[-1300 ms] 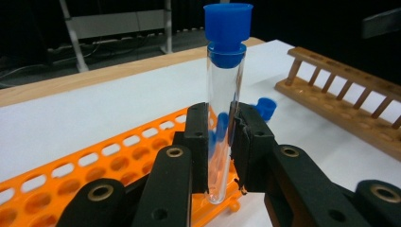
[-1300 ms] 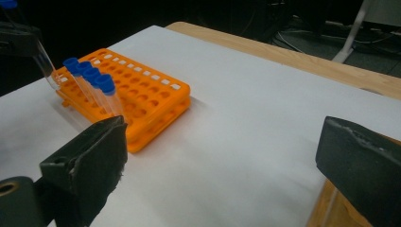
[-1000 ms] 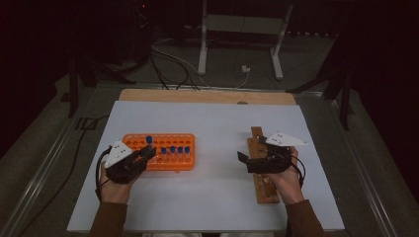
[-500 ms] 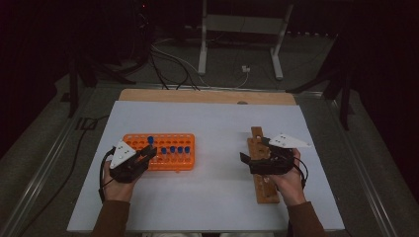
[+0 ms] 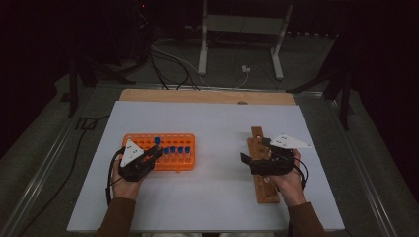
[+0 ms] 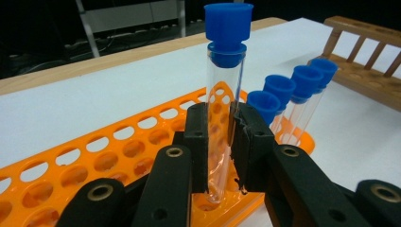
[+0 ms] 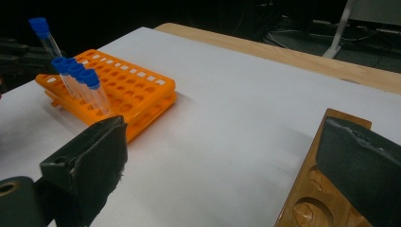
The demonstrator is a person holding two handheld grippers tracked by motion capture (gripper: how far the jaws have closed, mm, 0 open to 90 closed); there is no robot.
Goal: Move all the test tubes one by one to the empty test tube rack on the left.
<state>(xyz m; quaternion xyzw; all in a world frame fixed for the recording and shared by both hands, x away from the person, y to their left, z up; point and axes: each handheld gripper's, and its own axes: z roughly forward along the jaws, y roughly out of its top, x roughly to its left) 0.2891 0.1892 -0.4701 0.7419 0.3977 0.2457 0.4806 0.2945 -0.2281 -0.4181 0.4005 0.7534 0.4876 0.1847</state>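
I have the left gripper clenched on a clear test tube with a blue cap; the fingers pinch its lower glass, and the tube stands upright, long axis vertical, its bottom sitting in or just over a hole near the front corner of the orange rack, though I cannot tell whether it is fully seated. From above, that tube rises higher than the row of four capped tubes beside it in the same rack, so I judge it is on its way in or out of its hole. The move ahead turns on keeping that axis straight up along the hole. My right gripper hovers over the wooden rack, well apart on the white table; its fingers stand wide, released, with nothing between them, and the wooden rack's holes nearest them look empty. The left hand is plainly the nearer one.
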